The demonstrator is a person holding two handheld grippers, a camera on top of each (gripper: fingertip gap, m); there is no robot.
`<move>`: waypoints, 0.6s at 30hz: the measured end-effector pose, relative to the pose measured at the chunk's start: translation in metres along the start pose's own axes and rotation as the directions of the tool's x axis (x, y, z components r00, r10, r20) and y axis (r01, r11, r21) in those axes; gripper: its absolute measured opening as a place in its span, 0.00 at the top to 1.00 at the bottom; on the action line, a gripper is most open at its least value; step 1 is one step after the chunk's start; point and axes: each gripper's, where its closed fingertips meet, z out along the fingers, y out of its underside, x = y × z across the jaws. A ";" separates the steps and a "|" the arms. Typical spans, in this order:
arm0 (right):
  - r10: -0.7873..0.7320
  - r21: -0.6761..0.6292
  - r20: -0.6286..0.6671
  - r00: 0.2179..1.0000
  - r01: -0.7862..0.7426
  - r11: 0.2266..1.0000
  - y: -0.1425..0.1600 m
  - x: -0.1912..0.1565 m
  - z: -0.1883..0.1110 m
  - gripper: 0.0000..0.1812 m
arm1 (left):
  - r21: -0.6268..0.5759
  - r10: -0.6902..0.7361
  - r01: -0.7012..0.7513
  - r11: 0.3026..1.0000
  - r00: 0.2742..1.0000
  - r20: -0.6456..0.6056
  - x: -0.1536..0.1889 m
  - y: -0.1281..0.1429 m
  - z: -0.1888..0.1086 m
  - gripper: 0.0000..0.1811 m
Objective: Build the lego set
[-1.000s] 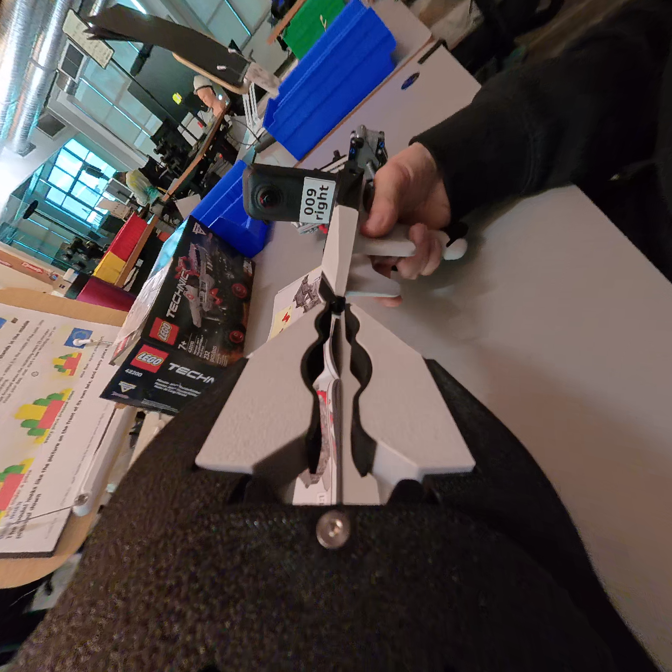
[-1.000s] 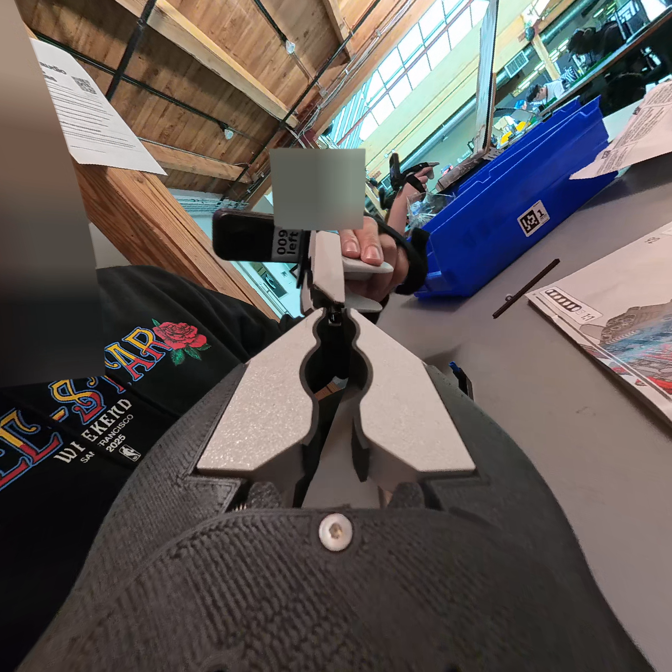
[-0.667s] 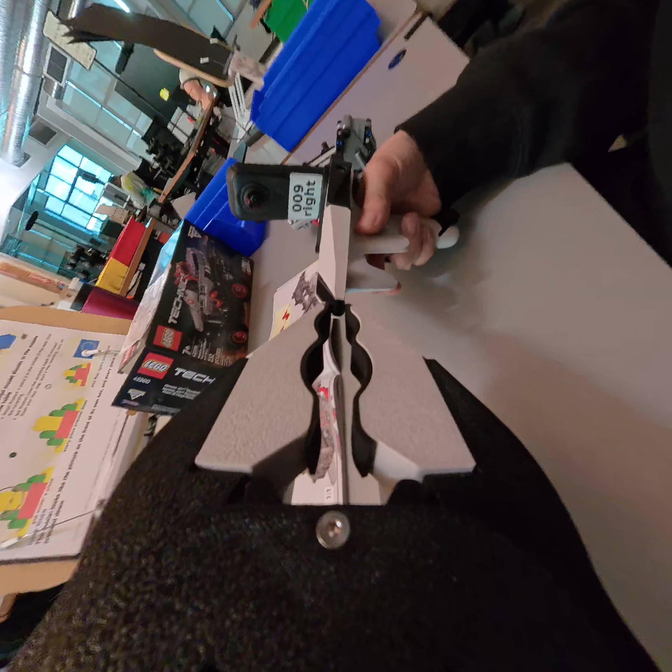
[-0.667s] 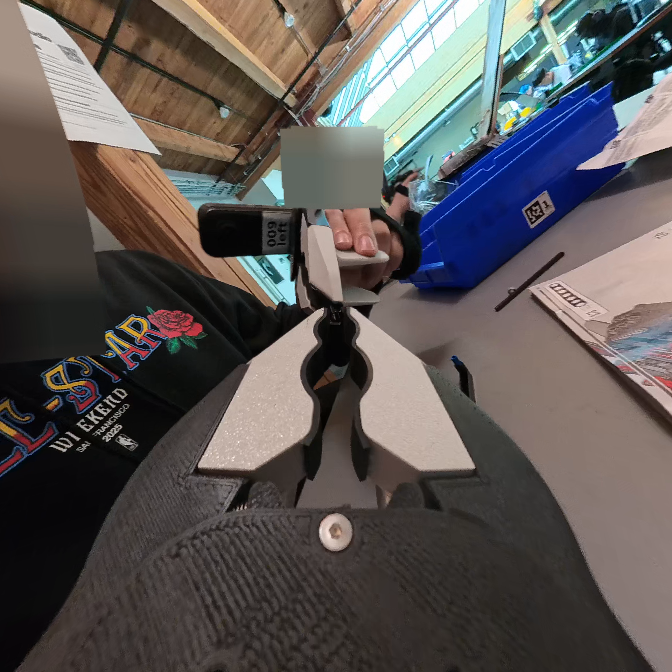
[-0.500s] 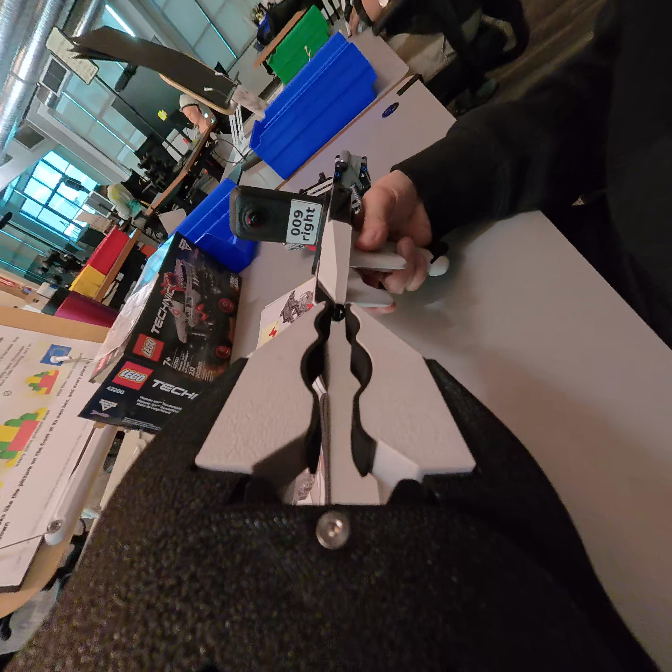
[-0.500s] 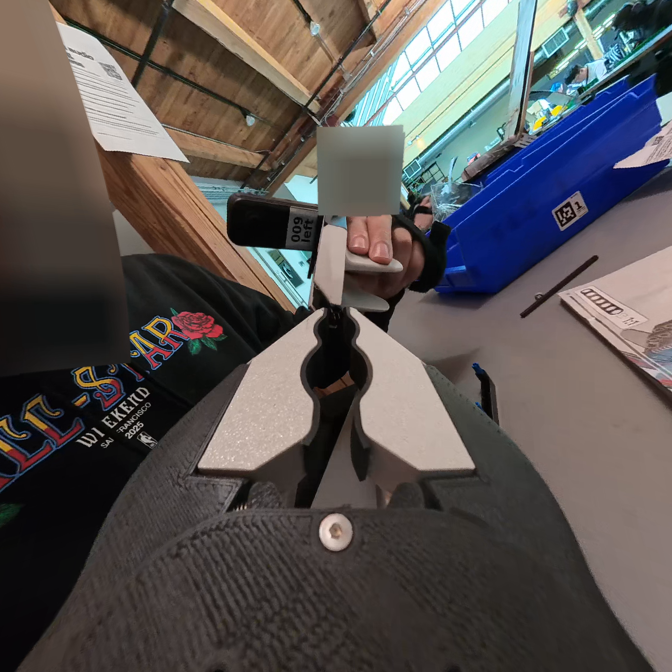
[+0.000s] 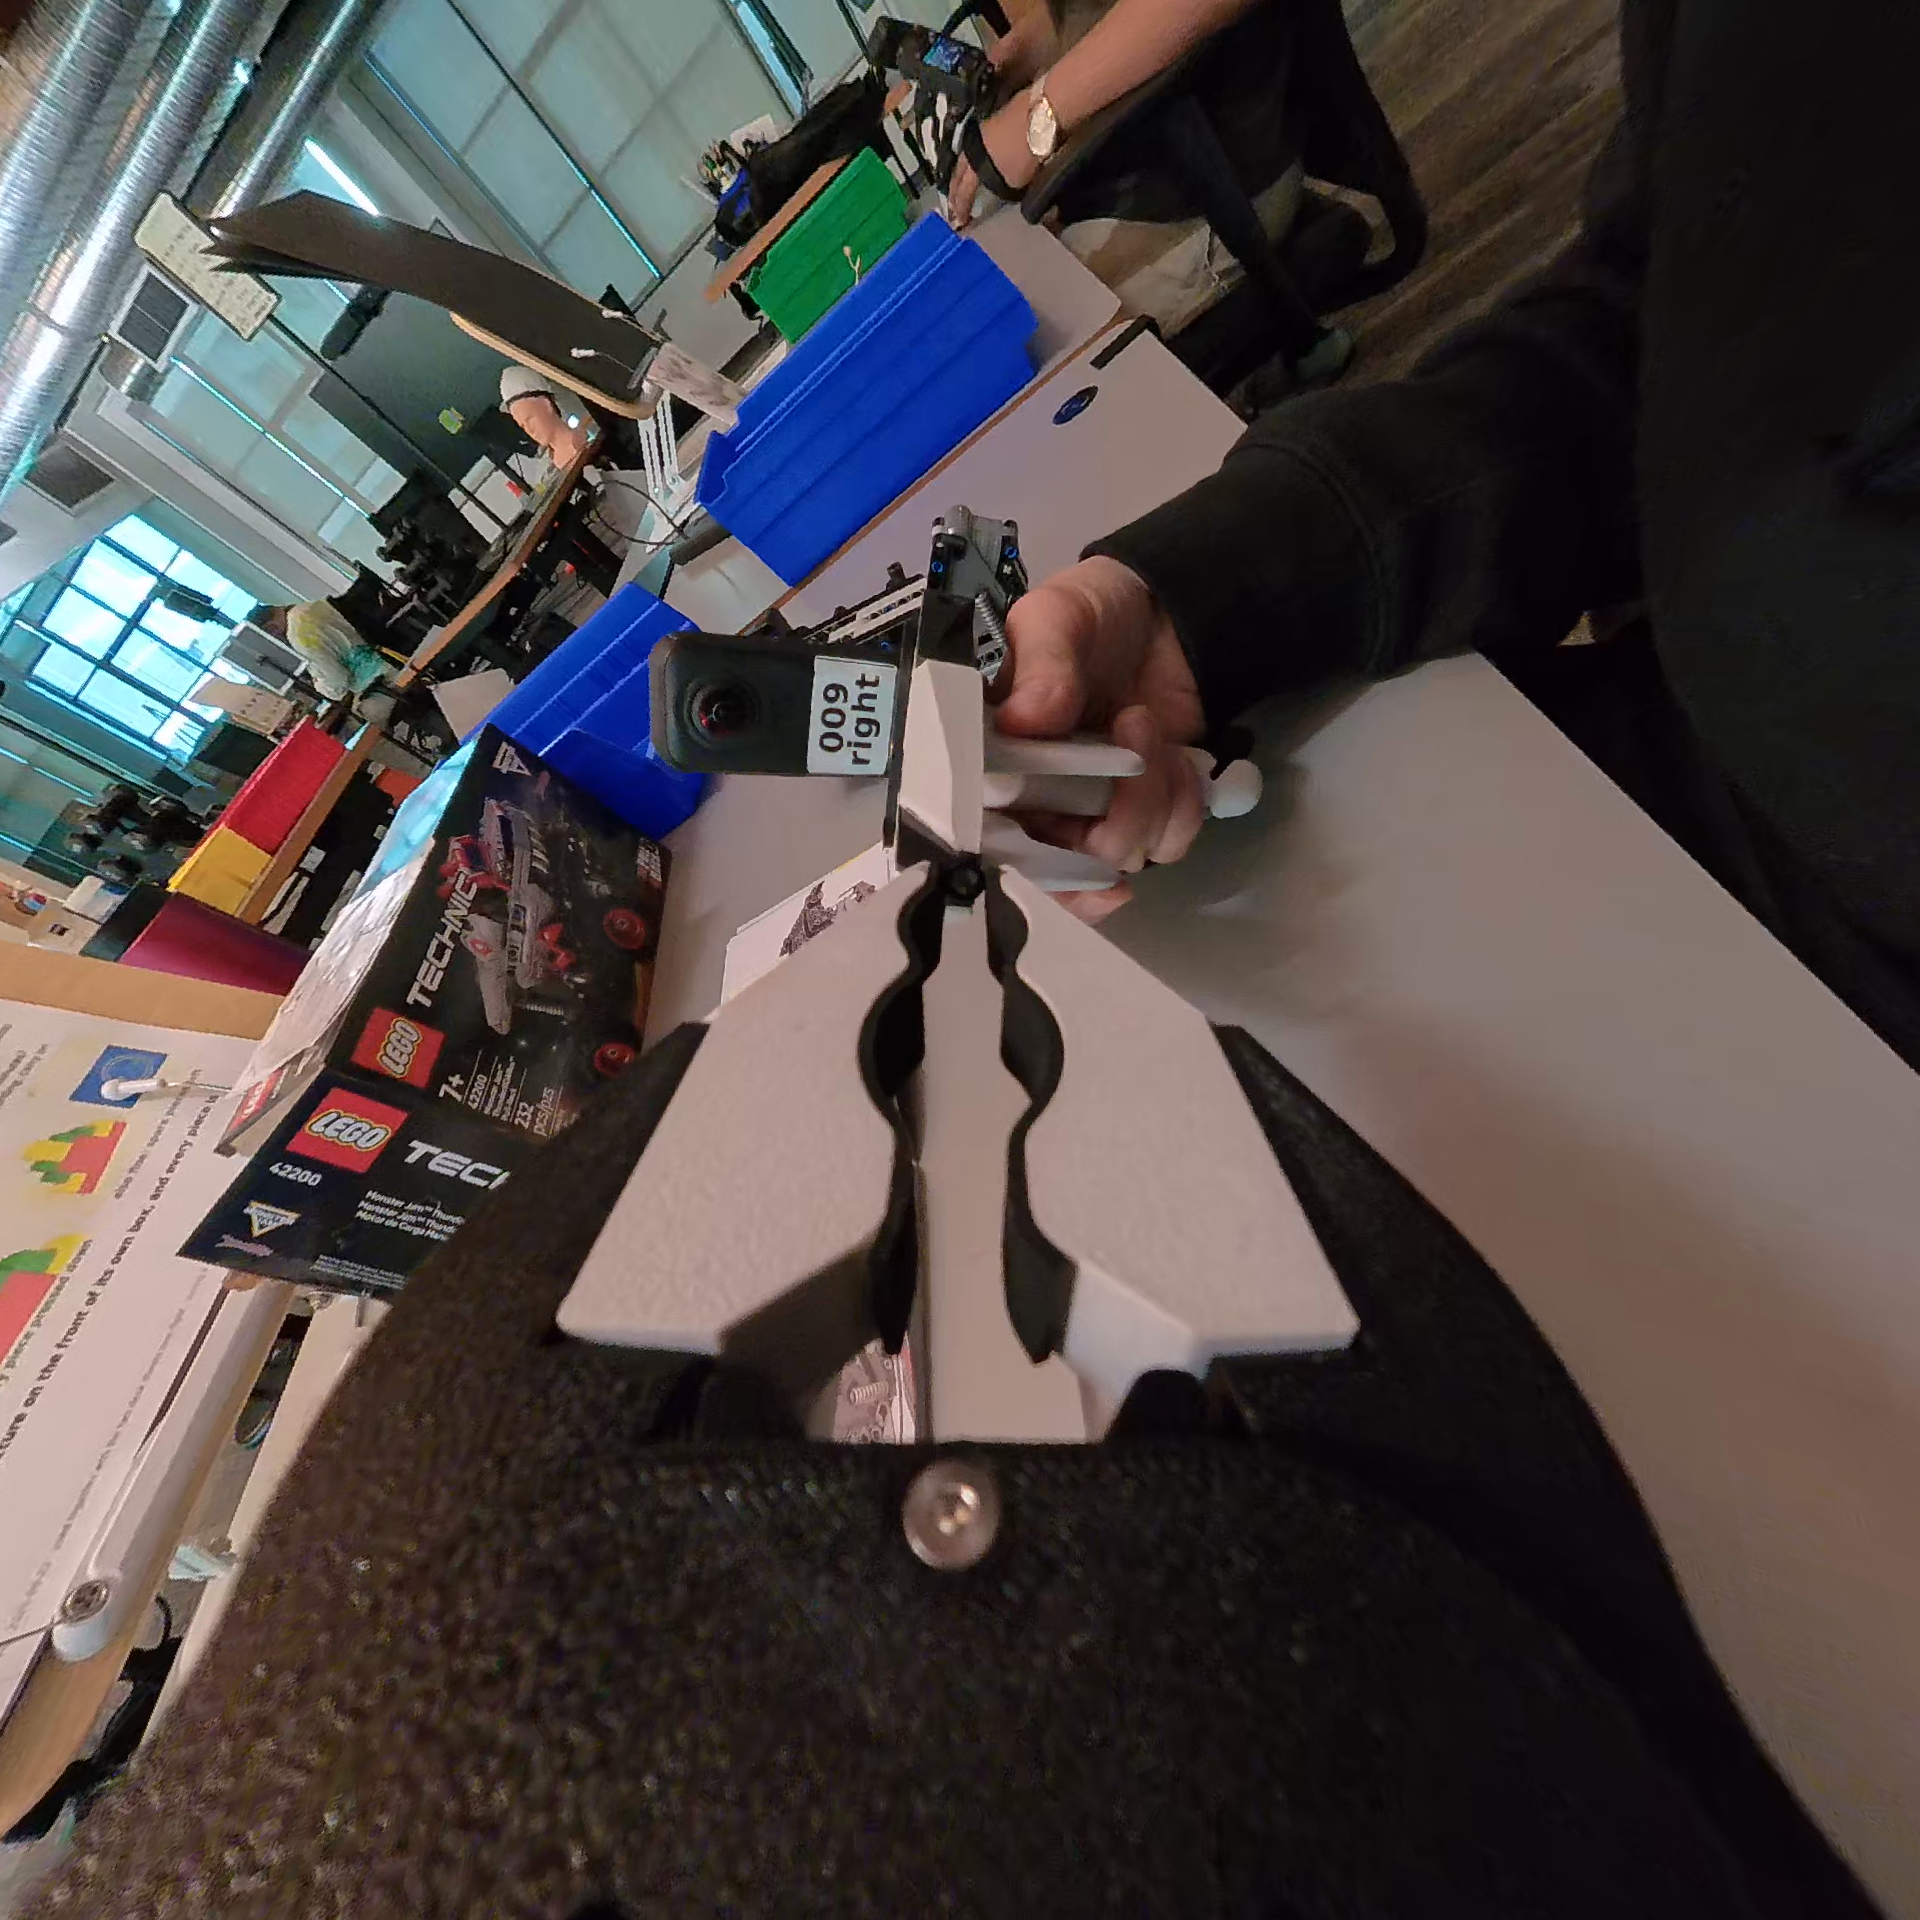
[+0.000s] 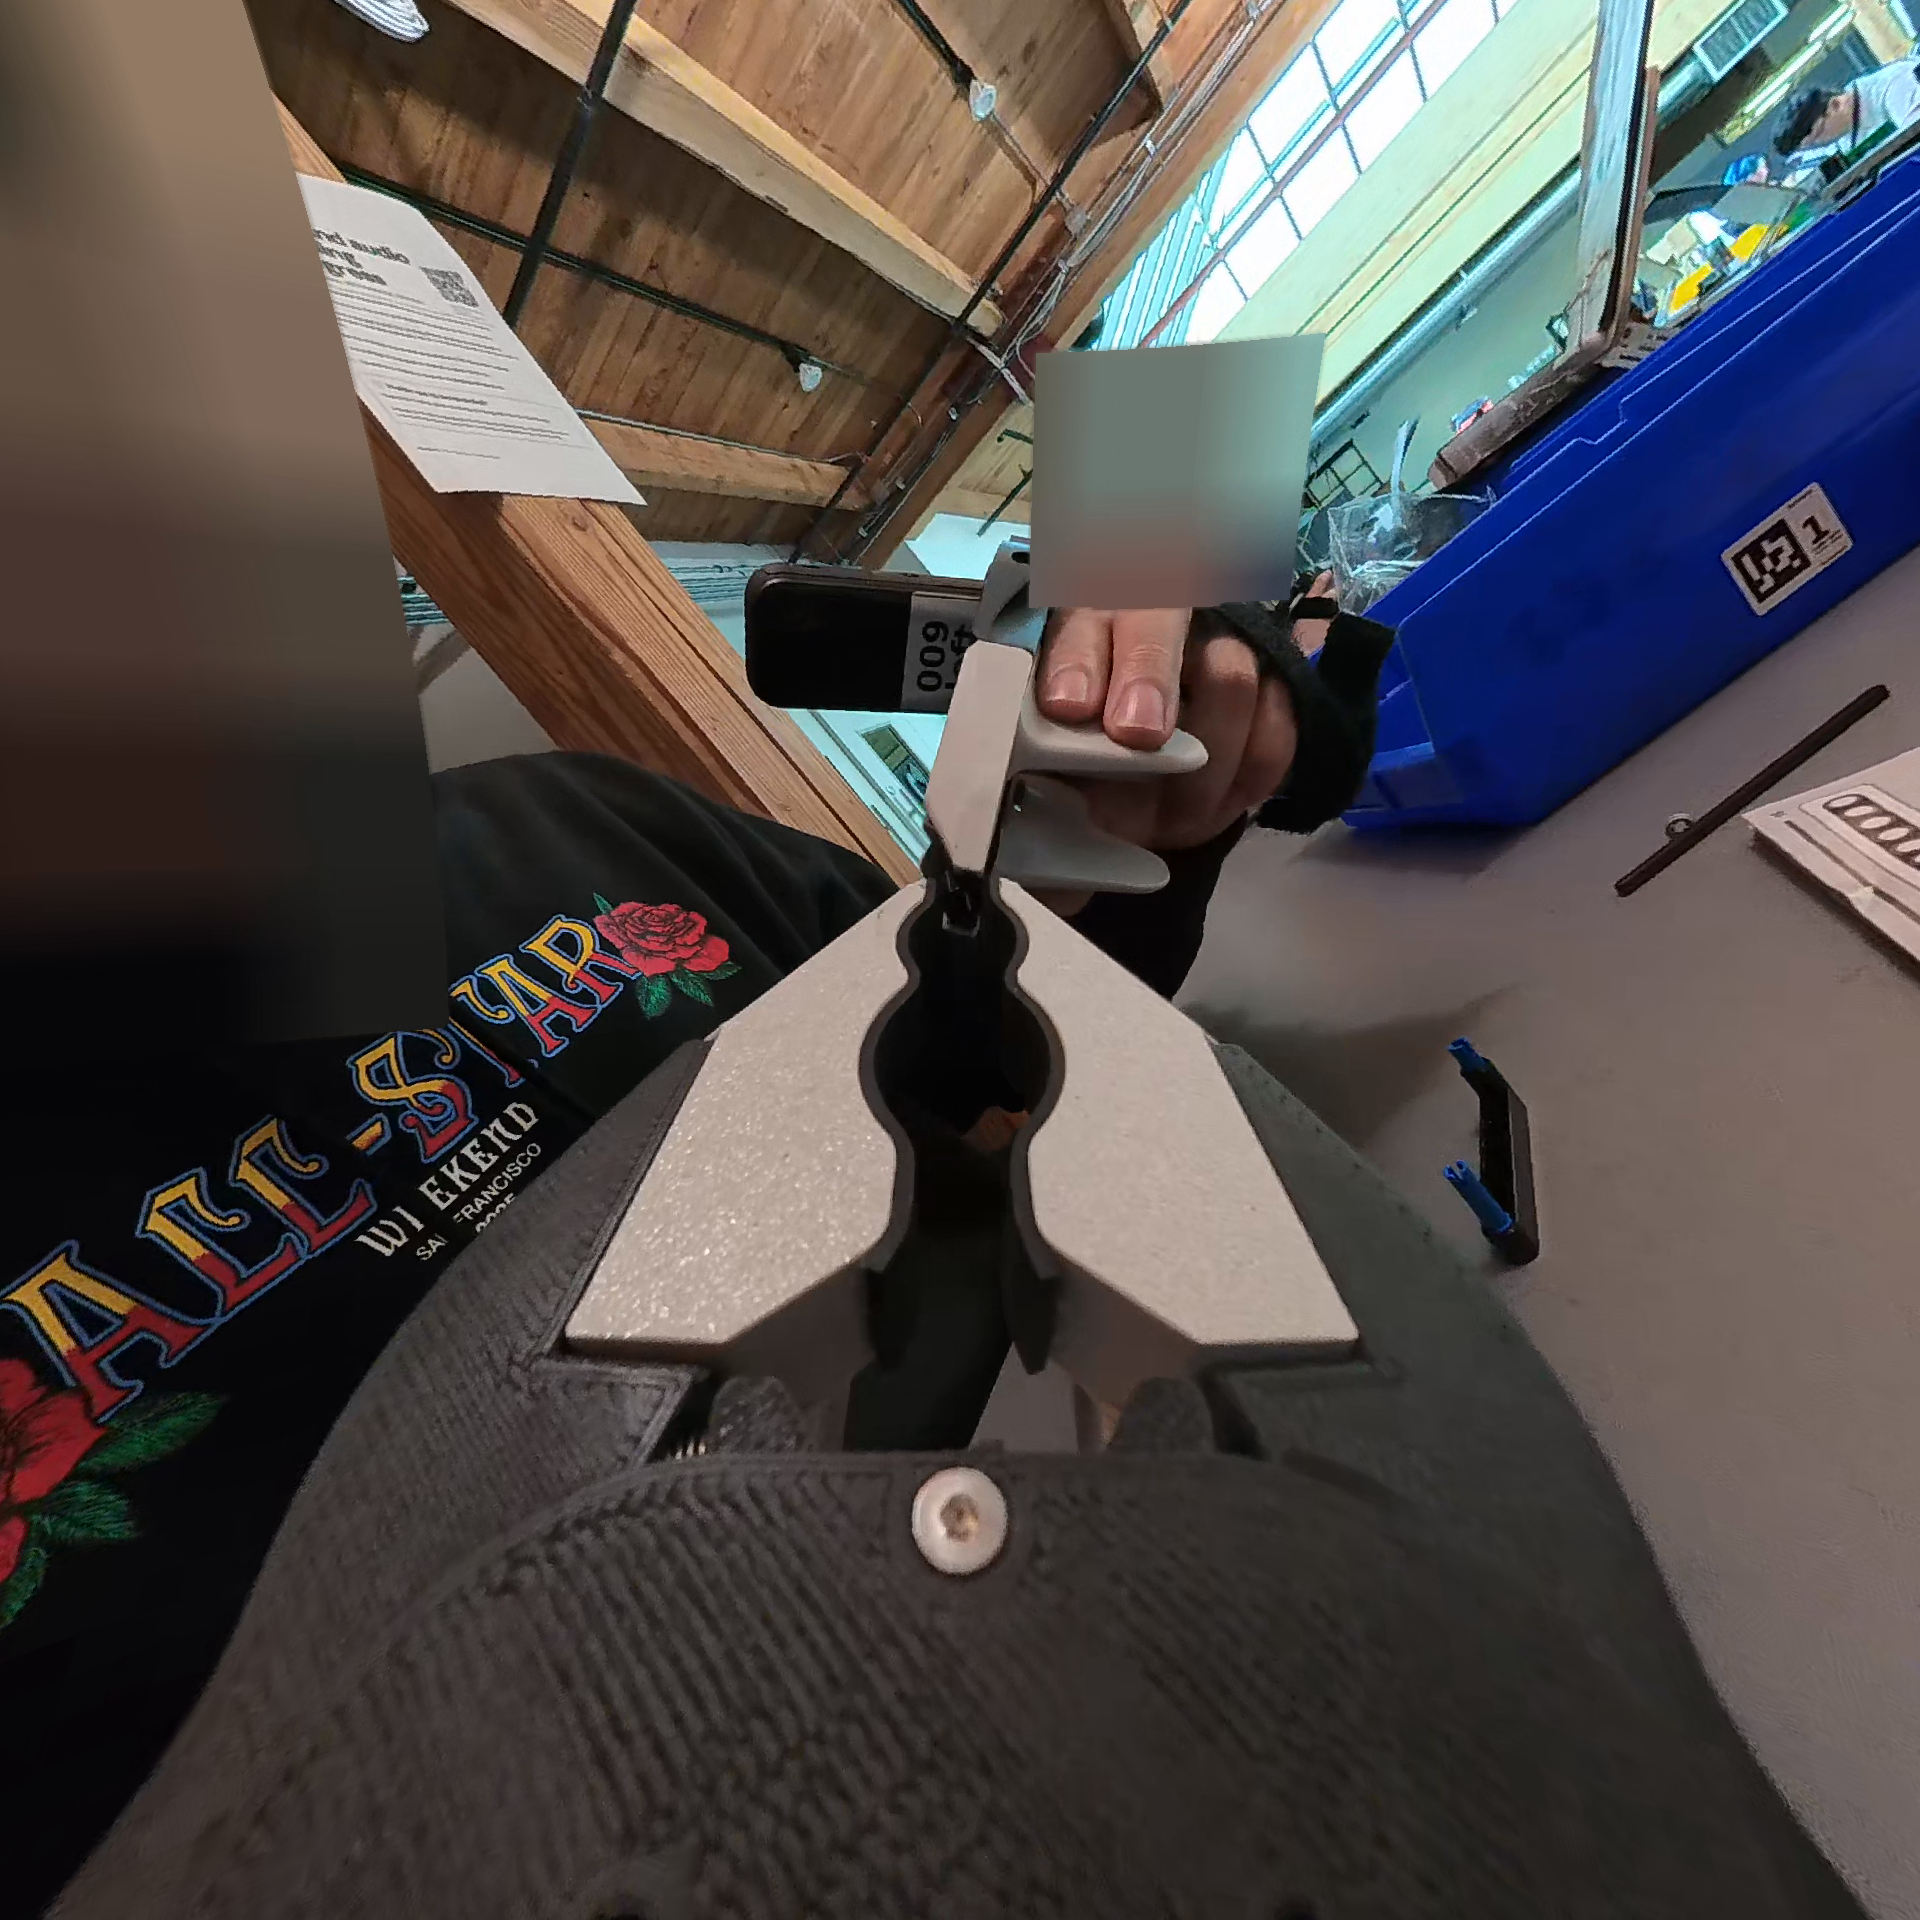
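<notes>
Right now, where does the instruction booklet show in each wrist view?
Left wrist view: the instruction booklet peeks out just left of centre, beside the set's box, mostly hidden.
Right wrist view: its corner lies at the right edge, below a thin black rod.
Shared landmark: the small black piece near mid-picture.

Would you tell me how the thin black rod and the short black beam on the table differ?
The rod is long, thin and bare; the beam is short, thicker and carries blue pins. The rod lies by the booklet; the beam lies alone, nearer the camera. Both are black, loose on the grey table.
</notes>
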 end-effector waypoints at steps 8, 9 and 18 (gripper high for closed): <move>0.049 0.011 0.017 0.999 -0.049 0.999 -0.001 0.001 0.000 0.96 | -0.001 0.003 -0.003 1.000 1.000 0.004 -0.001 0.001 0.000 0.97; 0.052 0.011 0.019 0.998 -0.053 0.999 -0.001 0.001 0.000 0.96 | -0.002 0.001 -0.001 1.000 1.000 0.002 -0.001 0.001 0.000 0.97; 0.063 0.011 0.028 0.998 -0.064 0.998 -0.001 0.000 0.001 0.96 | -0.023 0.009 -0.009 1.000 1.000 0.005 -0.002 0.002 -0.001 0.97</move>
